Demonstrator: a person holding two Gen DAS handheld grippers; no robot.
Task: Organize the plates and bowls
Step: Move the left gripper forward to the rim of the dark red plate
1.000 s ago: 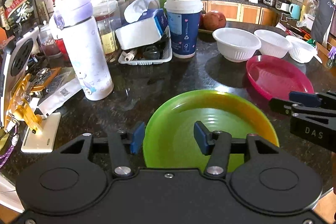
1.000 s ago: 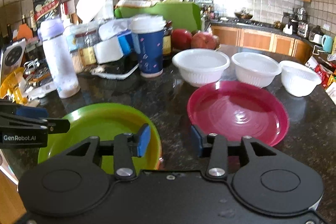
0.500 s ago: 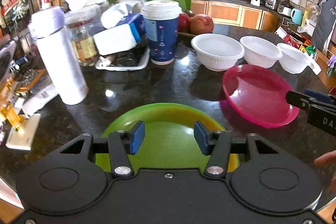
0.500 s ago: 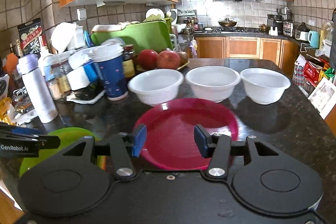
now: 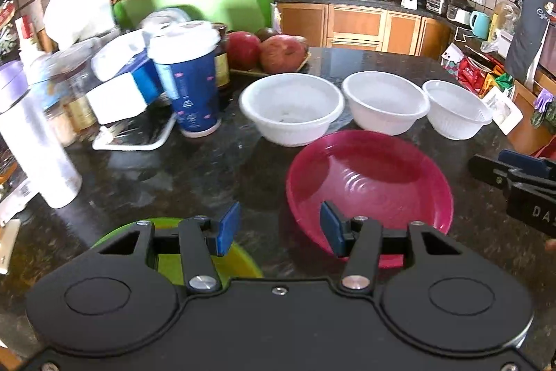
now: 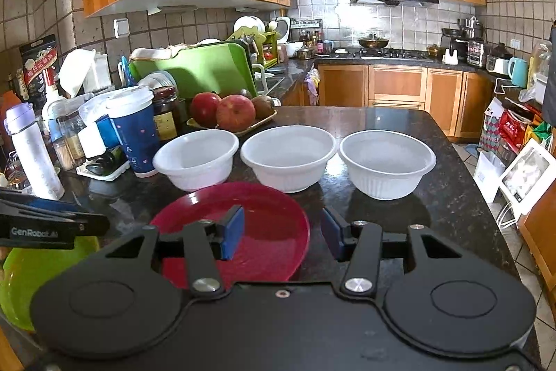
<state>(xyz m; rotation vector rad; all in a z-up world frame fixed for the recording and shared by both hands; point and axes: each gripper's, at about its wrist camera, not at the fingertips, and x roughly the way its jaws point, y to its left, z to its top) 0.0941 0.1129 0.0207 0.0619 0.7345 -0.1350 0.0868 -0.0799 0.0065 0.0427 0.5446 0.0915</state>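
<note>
red plate under open right claw; bowls beyond.

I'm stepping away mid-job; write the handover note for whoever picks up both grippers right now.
Left claw: open, empty, hovering over the counter between the two plates.
Right claw: open, empty, above the right edge of the red plate.
Green plate lies flat at the near left edge of the counter, beside the red plate and apart from it.
Three white bowls stand in a row behind the red plate, each separate.
Done: nothing stacked.
Left: stack the plates and nest the bowls.
</note>
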